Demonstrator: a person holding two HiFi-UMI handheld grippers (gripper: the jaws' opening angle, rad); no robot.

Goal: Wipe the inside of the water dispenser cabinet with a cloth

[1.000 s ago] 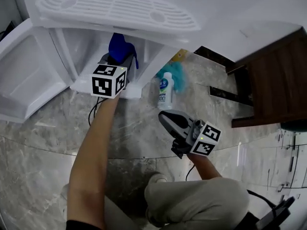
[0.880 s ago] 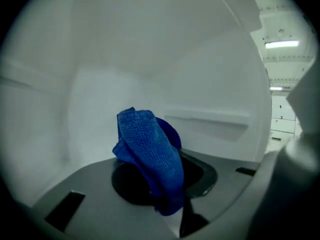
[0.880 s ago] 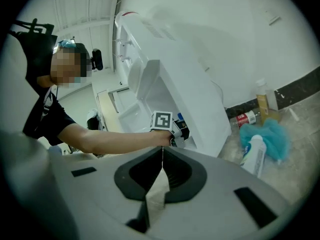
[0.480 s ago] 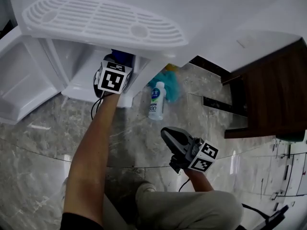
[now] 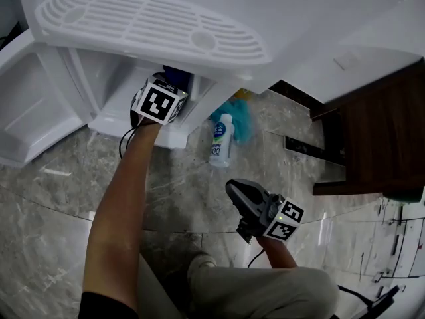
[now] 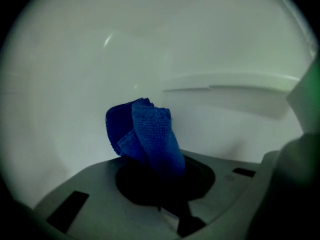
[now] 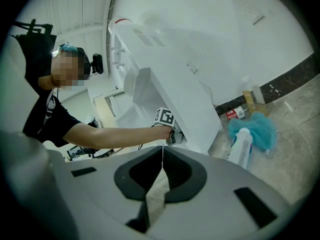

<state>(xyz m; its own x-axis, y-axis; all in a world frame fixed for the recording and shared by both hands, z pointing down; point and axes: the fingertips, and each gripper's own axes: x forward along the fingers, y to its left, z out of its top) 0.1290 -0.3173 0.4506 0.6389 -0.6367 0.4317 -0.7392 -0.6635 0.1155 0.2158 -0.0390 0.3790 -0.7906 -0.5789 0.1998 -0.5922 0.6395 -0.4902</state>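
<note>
Head view: the left gripper [image 5: 167, 88] sits deeper in the water dispenser cabinet [image 5: 113, 111] than a second ago, tucked under the slotted drip tray [image 5: 146, 18]. The blue cloth [image 5: 178, 78] stood clear above the jaws then. Now it is mostly hidden under the tray's front edge.

Reading: the cloth has been carried in and lowered toward the inner surfaces, so the wiping looks to be starting or just under way.

Left gripper view: the jaws are clamped on the cloth's lower end. The bunched remainder sticks out ahead of the tips, near the cabinet's white inner wall [image 6: 75, 74]. Contact cannot be confirmed.

The right gripper [image 5: 234, 190] hangs over the marble floor [image 5: 60, 198], well apart from the cabinet. Its jaws are pressed together with nothing between them.
</note>
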